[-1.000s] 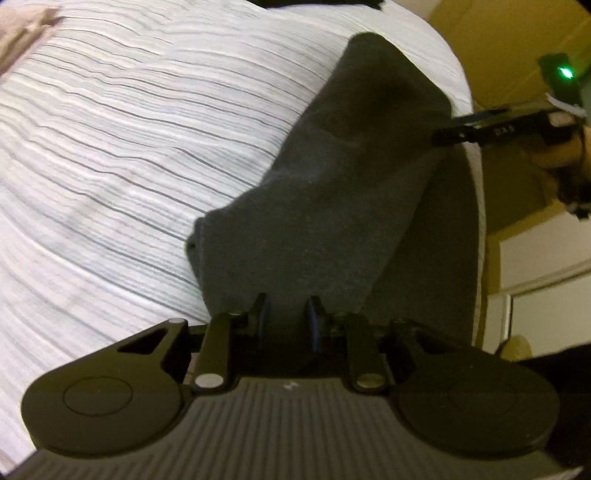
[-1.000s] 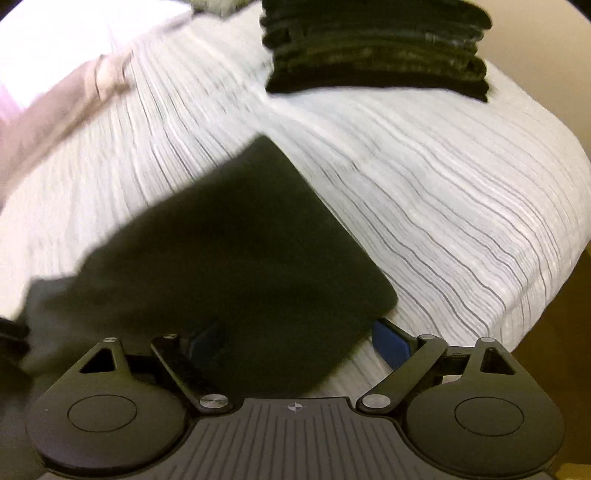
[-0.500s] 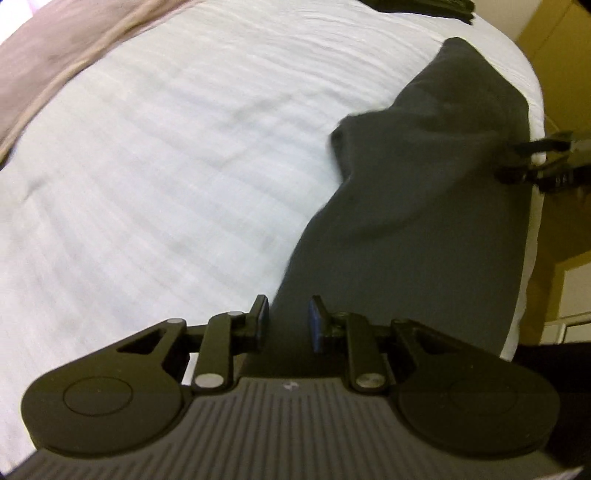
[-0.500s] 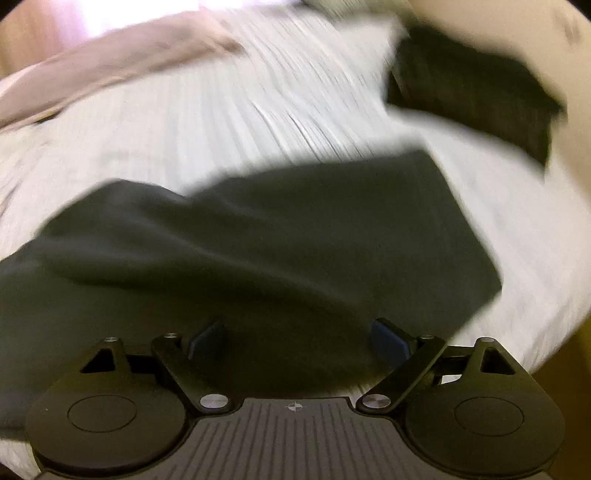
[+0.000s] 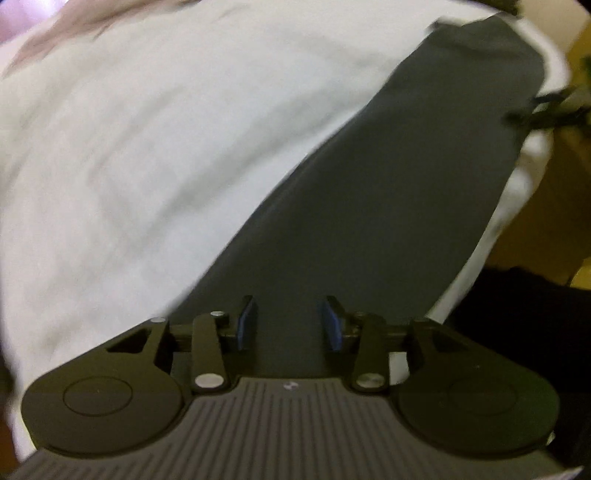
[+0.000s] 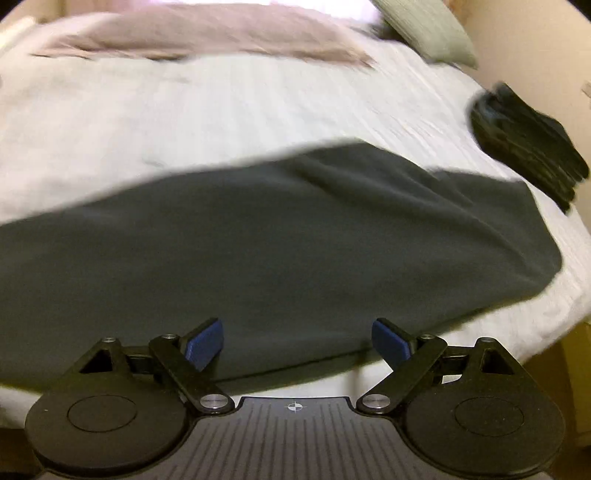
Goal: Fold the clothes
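Folded dark stack [image 6: 532, 147] beyond grey garment [image 6: 280, 240], pink blanket [image 6: 207, 37], green pillow [image 6: 428, 29]

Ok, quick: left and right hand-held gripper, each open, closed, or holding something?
Left hand-held gripper: jaws just opening, open above the dark garment, gripping nothing.
Right hand-held gripper: wide open, holding nothing.

Your left gripper [image 5: 289, 320] is matte black: a ribbed grey-black deck carrying a small white crosshair mark, flanked by two round housings, each with an embossed circle. From that deck, flat link bars with silver pivot screws run up to fingers [image 5: 246, 325] faced with blue pads. Your right gripper [image 6: 297, 341] is the same build, with the same ribbed deck and crosshair mark, triangular cut-outs in the outer arms beside the housings, silver screws at each joint, and blue pads [image 6: 205, 343] on its fingers.
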`<control>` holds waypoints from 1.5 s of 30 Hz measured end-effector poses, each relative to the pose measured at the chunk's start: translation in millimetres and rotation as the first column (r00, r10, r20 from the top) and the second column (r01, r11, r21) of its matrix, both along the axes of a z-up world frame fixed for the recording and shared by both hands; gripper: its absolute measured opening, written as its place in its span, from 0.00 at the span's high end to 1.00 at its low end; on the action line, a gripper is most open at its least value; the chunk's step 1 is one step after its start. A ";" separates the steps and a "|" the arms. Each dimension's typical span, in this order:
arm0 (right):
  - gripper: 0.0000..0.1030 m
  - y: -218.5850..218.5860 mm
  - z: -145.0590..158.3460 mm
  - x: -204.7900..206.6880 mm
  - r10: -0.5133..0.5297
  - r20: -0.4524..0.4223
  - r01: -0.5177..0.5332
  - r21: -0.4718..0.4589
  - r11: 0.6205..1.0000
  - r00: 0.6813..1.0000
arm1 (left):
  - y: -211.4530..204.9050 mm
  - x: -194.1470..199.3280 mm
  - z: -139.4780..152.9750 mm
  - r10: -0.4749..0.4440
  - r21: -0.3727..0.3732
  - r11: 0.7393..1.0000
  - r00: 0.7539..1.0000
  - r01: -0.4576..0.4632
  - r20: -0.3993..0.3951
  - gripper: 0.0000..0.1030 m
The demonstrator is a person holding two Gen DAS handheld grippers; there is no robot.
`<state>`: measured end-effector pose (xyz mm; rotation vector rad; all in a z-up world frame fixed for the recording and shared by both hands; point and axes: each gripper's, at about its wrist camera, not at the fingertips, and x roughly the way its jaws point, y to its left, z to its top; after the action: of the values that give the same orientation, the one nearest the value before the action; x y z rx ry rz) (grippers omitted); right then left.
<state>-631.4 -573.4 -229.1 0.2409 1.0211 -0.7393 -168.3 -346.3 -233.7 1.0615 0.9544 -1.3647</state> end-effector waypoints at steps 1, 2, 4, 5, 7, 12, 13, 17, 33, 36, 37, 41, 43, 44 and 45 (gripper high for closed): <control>0.12 21.3 5.4 11.9 0.083 0.020 -0.083 0.009 0.996 0.996 | 18.8 15.5 1.3 0.029 0.006 1.000 1.000 -0.029 0.013 0.66; 0.12 43.4 9.9 25.1 0.179 0.040 -0.180 0.017 0.984 0.983 | 35.3 29.1 6.4 0.061 -0.007 0.998 0.998 -0.061 0.011 0.66; 0.12 89.6 15.8 49.7 0.374 0.074 -0.376 0.017 0.926 0.925 | 60.3 50.2 18.1 0.129 -0.037 0.991 0.992 -0.129 -0.007 0.66; 0.12 110.0 16.0 60.3 0.458 0.086 -0.460 0.013 0.888 0.885 | 70.7 58.5 23.0 0.157 -0.050 0.986 0.987 -0.158 -0.017 0.66; 0.12 147.0 12.8 77.9 0.601 0.099 -0.604 0.000 0.797 0.793 | 77.1 60.7 28.5 0.187 -0.078 0.979 0.982 -0.189 -0.034 0.66; 0.19 219.2 -3.8 102.3 0.825 0.071 -0.823 -0.067 0.564 0.560 | 80.0 56.3 24.1 0.203 -0.132 0.968 0.975 -0.214 -0.088 0.66; 0.24 230.6 -7.4 106.5 0.853 0.057 -0.849 -0.082 0.522 0.519 | 84.8 55.2 24.4 0.193 -0.138 0.969 0.977 -0.205 -0.094 0.66; 0.31 247.3 -33.2 130.2 0.888 0.015 -0.878 -0.145 0.457 0.460 | 103.4 51.8 24.9 0.167 -0.147 0.973 0.983 -0.177 -0.078 0.66; 0.90 203.3 -32.2 177.7 0.806 0.142 -0.791 -0.156 0.591 0.574 | 137.6 62.7 25.0 0.216 -0.177 0.958 0.973 -0.228 -0.086 0.64; 0.90 154.1 1.3 170.3 0.656 0.324 -0.680 -0.049 0.731 0.682 | 132.4 62.4 31.0 0.201 -0.192 0.958 0.977 -0.212 -0.076 0.64; 0.90 135.2 12.3 164.8 0.588 0.378 -0.632 -0.009 0.775 0.715 | 127.9 61.3 33.9 0.194 -0.198 0.959 0.978 -0.205 -0.076 0.64; 0.91 52.0 43.2 125.4 0.323 0.510 -0.423 0.092 0.901 0.797 | 102.4 50.6 45.4 0.144 -0.224 0.961 0.986 -0.159 -0.082 0.64; 0.91 1.5 47.5 95.8 0.161 0.562 -0.287 0.144 0.947 0.811 | 83.0 39.0 50.4 0.104 -0.237 0.964 0.991 -0.123 -0.090 0.64; 0.91 -26.7 43.6 76.5 0.062 0.582 -0.200 0.177 0.964 0.811 | 70.7 30.8 52.6 0.078 -0.241 0.965 0.992 -0.099 -0.095 0.64; 0.91 -53.6 37.6 56.8 -0.038 0.595 -0.111 0.212 0.971 0.803 | 57.5 21.3 54.7 0.049 -0.245 0.967 0.994 -0.072 -0.100 0.64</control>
<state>-574.6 -627.0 -191.5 0.6211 0.4992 -0.4503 -147.0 -288.8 -179.0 0.7800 0.8499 -1.4504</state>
